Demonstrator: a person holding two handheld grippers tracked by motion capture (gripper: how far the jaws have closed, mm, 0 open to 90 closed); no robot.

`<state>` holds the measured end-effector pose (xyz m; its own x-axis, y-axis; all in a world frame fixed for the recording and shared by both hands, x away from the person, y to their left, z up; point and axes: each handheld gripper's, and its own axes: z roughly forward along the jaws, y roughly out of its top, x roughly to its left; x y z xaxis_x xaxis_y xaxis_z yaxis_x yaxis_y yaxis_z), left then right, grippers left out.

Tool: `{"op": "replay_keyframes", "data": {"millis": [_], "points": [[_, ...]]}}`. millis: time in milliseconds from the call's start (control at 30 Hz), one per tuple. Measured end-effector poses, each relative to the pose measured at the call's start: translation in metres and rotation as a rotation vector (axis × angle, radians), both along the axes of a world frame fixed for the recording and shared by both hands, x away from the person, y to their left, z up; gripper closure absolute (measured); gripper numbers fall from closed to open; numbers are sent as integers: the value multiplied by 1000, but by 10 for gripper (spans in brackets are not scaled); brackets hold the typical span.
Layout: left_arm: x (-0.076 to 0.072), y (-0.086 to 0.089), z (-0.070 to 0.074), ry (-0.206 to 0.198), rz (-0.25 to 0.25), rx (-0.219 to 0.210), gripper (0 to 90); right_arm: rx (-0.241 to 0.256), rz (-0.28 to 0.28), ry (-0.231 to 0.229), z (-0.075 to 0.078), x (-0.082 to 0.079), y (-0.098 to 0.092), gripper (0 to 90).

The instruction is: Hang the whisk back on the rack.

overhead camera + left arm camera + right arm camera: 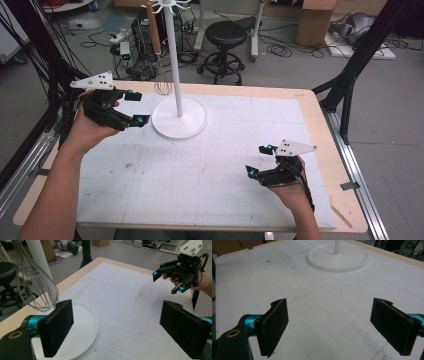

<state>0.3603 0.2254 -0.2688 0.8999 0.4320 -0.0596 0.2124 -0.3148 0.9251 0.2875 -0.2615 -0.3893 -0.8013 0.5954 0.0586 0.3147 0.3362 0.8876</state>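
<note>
Left gripper [134, 107] spread wide, nothing held. Whisk [161, 75] just ahead, hanging from white stand [178, 117], wire loops beside near jaw. Likely light; wires springy, slippery. Better grip on stiff wooden handle. Right gripper [261, 161] also wide, well apart.

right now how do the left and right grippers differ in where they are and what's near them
The left gripper is held at the table's far left, next to the white stand and the hanging whisk. The right gripper sits near the front right, over bare mat, away from the stand. Both have open, empty jaws.
</note>
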Motion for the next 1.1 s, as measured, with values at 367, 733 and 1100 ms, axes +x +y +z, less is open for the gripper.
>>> {"op": "replay_keyframes", "data": {"millis": [367, 733, 1100], "points": [[-9, 4, -25, 22, -23, -24, 120, 2, -2, 9, -1, 0, 0, 136], [-23, 9, -58, 36, -8, -27, 96, -3, 0, 11, -2, 1, 1, 136], [-36, 10, -97, 72, 14, -13, 70, -9, 3, 6, -3, 1, 2, 136]]}}
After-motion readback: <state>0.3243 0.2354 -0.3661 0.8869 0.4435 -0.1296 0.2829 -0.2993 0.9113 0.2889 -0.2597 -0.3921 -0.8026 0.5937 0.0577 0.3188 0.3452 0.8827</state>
